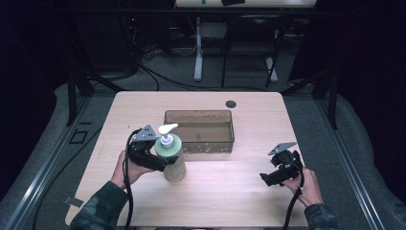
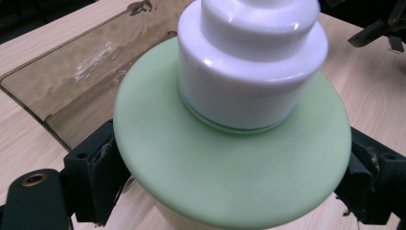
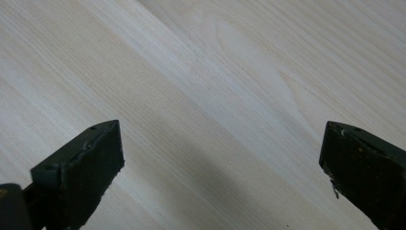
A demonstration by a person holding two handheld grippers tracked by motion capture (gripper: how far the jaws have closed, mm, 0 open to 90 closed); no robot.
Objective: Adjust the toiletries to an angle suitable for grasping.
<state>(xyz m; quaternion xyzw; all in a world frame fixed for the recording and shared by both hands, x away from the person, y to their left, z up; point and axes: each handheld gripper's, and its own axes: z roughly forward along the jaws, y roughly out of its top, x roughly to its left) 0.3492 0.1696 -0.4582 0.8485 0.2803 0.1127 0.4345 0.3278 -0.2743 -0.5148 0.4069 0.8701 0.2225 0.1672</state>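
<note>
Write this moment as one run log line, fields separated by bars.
left gripper: shut on green pump bottle | right gripper: open, over wooden table | brown clear plastic tray: behind bottle

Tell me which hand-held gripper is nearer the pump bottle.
Left. The left hand-held gripper clamps the pump bottle; the right hand-held gripper hovers open, well off to its right.

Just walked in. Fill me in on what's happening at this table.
A person works at a wooden table with a gripper in each hand. The left gripper is clamped around a pump bottle with a green shoulder and white pump, standing just in front of a brown see-through bin. The right gripper hangs open over bare tabletop, holding nothing.
</note>
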